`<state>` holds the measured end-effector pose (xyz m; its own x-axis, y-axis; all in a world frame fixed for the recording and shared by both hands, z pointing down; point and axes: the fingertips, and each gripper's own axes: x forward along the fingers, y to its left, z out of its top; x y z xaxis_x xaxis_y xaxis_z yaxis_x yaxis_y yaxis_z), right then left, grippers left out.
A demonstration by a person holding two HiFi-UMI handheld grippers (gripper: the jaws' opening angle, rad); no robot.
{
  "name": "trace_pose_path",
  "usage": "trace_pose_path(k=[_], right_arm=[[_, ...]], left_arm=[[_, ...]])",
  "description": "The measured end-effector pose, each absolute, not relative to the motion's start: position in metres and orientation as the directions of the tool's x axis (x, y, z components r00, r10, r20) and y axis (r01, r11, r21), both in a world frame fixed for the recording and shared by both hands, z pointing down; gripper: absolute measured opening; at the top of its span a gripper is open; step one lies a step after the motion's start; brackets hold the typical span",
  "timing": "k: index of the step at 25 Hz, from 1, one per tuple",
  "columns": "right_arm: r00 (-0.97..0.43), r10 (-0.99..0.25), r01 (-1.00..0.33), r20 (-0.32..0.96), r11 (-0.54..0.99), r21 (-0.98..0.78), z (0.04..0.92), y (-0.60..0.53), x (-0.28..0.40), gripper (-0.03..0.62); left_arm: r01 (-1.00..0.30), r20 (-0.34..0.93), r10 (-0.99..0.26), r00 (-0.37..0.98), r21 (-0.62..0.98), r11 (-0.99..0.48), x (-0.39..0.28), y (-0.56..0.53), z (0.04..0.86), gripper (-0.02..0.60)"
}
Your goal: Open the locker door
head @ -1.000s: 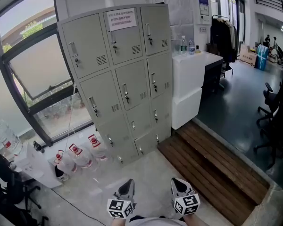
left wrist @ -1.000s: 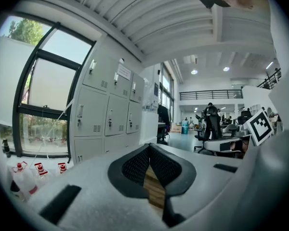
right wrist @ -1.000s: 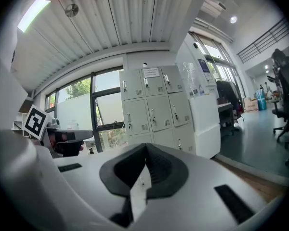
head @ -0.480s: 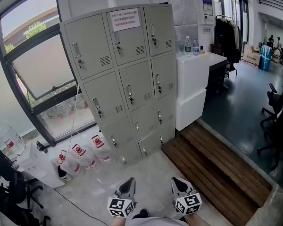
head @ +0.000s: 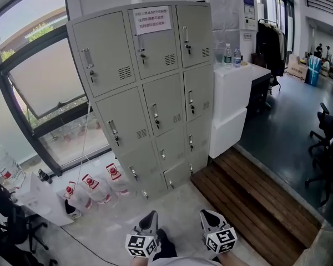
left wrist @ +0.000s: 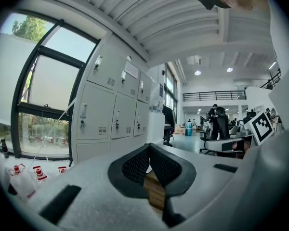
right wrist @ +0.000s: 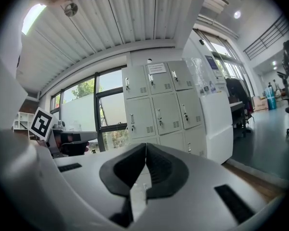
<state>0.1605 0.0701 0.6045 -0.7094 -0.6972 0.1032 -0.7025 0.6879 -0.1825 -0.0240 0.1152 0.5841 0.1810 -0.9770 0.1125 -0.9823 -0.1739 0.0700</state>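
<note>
At far centre, the grey locker point(head: 150, 87) is shown with all doors closed and a paper notice point(head: 153, 20) fixed on top; nearer, the left gripper point(head: 150, 218) and right gripper point(head: 207, 216) are held closed, empty.

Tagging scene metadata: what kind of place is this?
Probably an open office: grey lockers by a window, black office chairs at right, a coat rack past a white counter.
</note>
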Motion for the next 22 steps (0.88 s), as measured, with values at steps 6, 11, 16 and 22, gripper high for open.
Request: trace_pose_path(k=[6, 11, 16, 22], right_arm=[[-0.681, -0.721, -0.732, 0.131, 0.66, -0.171, 0.621, -0.012, 0.1, 0.014], [-0.654, -0.747, -0.755, 0.115, 0.636, -0.163, 0.605, -0.091, 0.032, 0.014], [-0.647, -0.759, -0.759, 0.078, 0.629, -0.169, 0.586, -0.158, -0.031, 0.014], [-0.675, -0.733, -0.735, 0.085, 0.661, -0.15, 0.576, -0.209, -0.063, 0.014]], left_arm=[[-0.976, 0.087, -0.976, 0.201, 0.107, -0.192, -0.092, 0.027, 0.597, 0.002], [-0.962, 0.07, -0.961, 0.266, 0.083, -0.26, -0.154, -0.063, 0.578, 0.002], [-0.955, 0.069, -0.953, 0.295, 0.04, -0.293, -0.213, -0.138, 0.561, 0.002], [-0.962, 0.083, -0.959, 0.272, 0.062, -0.268, -0.236, -0.177, 0.562, 0.002]])
